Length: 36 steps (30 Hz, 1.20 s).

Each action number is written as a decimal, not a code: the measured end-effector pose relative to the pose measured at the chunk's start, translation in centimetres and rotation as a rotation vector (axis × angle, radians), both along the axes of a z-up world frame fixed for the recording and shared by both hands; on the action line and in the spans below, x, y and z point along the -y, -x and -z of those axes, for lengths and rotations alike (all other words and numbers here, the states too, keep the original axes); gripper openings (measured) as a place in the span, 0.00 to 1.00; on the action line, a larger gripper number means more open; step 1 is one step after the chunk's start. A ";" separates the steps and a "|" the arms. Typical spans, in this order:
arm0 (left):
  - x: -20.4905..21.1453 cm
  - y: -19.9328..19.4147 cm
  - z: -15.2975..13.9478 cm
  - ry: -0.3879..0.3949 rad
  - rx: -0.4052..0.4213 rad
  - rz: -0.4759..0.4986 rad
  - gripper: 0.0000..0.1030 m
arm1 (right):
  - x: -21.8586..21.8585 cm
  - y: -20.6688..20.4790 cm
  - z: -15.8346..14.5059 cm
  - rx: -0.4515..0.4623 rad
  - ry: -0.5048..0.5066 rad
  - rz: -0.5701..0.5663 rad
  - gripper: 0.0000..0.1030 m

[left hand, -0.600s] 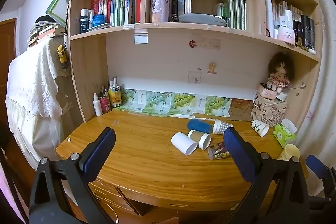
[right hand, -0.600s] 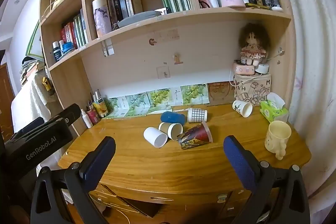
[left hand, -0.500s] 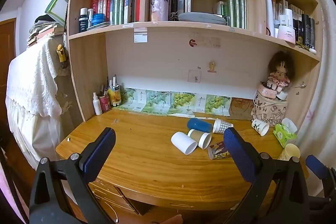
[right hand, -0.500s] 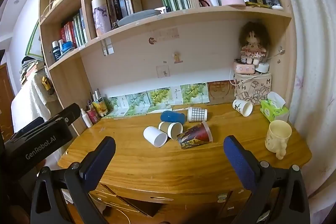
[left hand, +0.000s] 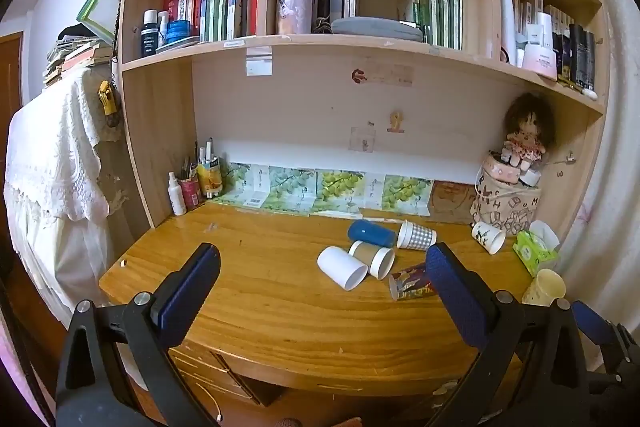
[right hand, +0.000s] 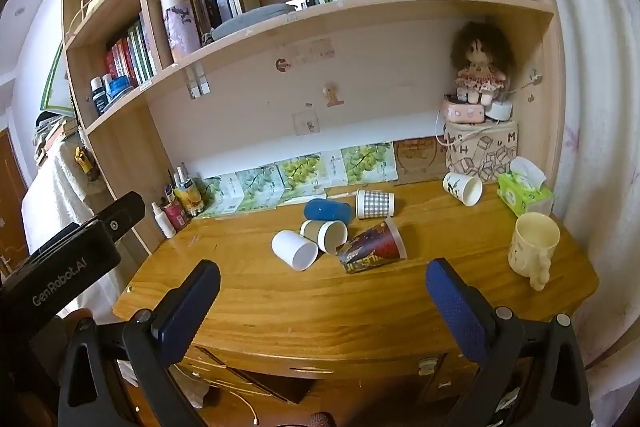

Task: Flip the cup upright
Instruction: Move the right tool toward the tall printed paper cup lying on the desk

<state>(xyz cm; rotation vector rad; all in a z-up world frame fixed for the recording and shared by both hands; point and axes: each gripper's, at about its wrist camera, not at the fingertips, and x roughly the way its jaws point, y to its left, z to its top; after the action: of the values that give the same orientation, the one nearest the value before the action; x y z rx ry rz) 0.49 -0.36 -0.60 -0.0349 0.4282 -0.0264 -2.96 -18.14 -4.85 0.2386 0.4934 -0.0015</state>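
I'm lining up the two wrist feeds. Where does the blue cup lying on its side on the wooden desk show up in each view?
Left wrist: the blue cup lies right of centre, just left of the grey checked paper cup.
Right wrist: the blue cup lies at centre, again just left of the checked cup.
Shared landmark: the curly-haired rag doll on the patterned box at the right.

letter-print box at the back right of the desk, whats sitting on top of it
On the letter-print box rests a pink case and a small white round item; a doll sits on those. The box's top under them is hidden.
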 end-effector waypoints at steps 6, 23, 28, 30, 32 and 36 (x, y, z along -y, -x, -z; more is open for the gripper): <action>-0.3 0.3 0.6 -0.030 -0.057 -0.049 1.00 | 0.0 0.4 0.6 -0.043 -0.041 0.000 1.00; -0.2 0.4 3.1 -0.054 -0.246 0.004 0.99 | 2.0 1.0 4.6 -0.264 -0.229 0.051 1.00; 0.2 -0.3 3.6 -0.060 -0.285 0.063 0.99 | 2.8 0.5 5.9 -0.323 -0.281 0.086 1.00; 0.5 -0.7 3.8 -0.066 -0.300 0.079 0.99 | 3.1 0.1 6.5 -0.350 -0.307 0.096 1.00; 0.7 -1.1 3.8 -0.072 -0.310 0.101 0.99 | 3.5 -0.2 7.0 -0.372 -0.335 0.105 1.00; 1.7 -2.2 4.1 -0.093 -0.334 0.170 0.99 | 3.9 -0.9 8.0 -0.410 -0.378 0.125 1.00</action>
<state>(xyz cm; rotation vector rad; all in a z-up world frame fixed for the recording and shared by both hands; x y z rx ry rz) 2.74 -2.06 -4.73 0.0898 0.7654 -0.1698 -2.05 -22.09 -12.82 0.6470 0.8863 -0.0807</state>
